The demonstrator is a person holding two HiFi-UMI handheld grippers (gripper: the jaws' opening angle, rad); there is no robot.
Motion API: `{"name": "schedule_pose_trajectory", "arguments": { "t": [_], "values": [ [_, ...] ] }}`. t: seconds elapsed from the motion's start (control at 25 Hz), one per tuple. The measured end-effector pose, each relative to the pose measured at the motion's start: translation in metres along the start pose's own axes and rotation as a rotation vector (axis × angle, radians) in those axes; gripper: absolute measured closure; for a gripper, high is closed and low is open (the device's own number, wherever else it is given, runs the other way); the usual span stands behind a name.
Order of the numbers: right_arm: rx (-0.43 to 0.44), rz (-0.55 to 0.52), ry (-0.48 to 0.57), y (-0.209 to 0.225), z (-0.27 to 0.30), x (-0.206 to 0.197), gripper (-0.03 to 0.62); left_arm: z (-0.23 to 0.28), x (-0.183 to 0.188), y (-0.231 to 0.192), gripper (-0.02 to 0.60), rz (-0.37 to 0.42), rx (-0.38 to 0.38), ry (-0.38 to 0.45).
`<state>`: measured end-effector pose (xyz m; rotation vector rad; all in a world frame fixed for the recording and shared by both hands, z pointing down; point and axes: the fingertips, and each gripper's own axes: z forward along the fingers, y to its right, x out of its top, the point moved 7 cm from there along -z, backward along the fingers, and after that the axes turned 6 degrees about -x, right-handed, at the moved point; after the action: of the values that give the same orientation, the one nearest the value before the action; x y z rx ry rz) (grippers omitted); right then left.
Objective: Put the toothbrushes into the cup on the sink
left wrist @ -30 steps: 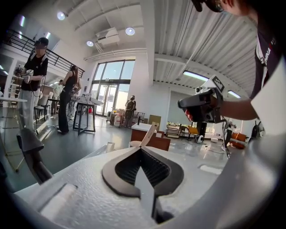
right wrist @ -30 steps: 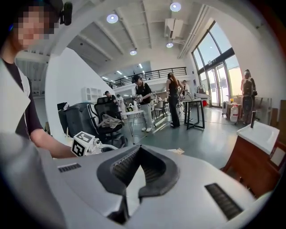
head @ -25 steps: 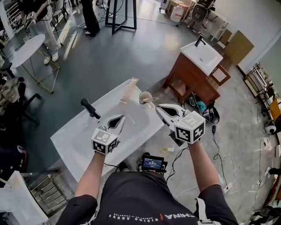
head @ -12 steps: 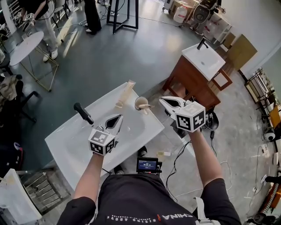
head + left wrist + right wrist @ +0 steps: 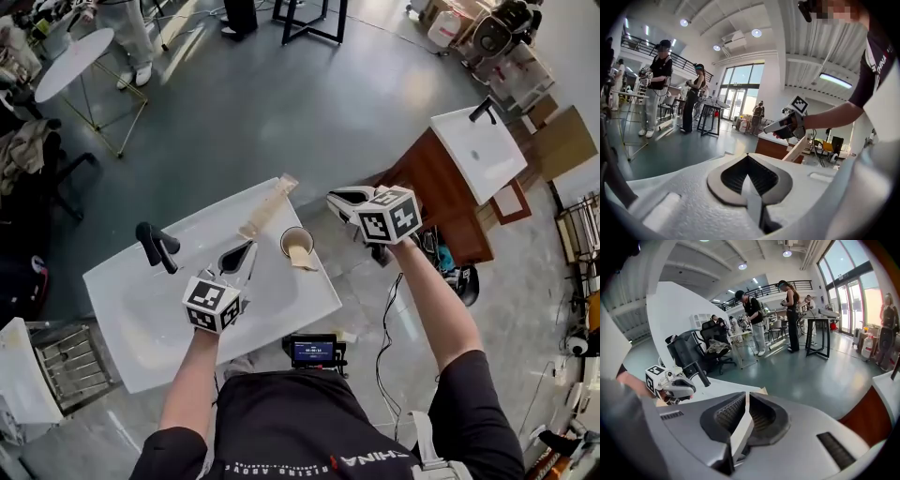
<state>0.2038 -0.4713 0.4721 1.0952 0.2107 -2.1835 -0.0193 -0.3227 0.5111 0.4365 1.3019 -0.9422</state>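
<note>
Workshop hall, grey floor (image 5: pixel 234 103). White sink (image 5: pixel 131 309) in front of person. Cup (image 5: pixel 296 241) on sink, beige toothbrush (image 5: pixel 304 260) apparently sticking out over rim, long axis toward person. Left gripper (image 5: pixel 249 247) nearer cup, fingers closed, empty. Right gripper (image 5: pixel 332 198) beyond sink edge, fingers just eased apart, nothing between.

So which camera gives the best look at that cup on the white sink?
The head view: it looks down into the cup, which stands upright on the white sink. Neither gripper view shows the cup; both look out across the room instead.

Beige cup (image 5: pixel 296 240) upright on white sink (image 5: pixel 131 314), toothbrush (image 5: pixel 306 262) leaning out.
</note>
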Motion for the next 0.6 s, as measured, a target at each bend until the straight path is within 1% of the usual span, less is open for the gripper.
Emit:
{"name": "schedule_pose_trajectory", "arguments": {
  "t": [0.2, 0.44, 0.6],
  "values": [
    [0.098, -0.006, -0.06, 0.033, 0.061, 0.006, 0.526, 0.016, -0.007, -0.007, 0.578, -0.031, 0.064, -0.026],
    [0.192, -0.006, -0.123, 0.058, 0.125, 0.004, 0.483, 0.02, -0.022, -0.017, 0.578, -0.061, 0.128, -0.062],
    [0.274, 0.037, -0.176, 0.065, 0.16, -0.002, 0.467, 0.019, -0.025, -0.024, 0.578, -0.073, 0.171, -0.071]
  ]
}}
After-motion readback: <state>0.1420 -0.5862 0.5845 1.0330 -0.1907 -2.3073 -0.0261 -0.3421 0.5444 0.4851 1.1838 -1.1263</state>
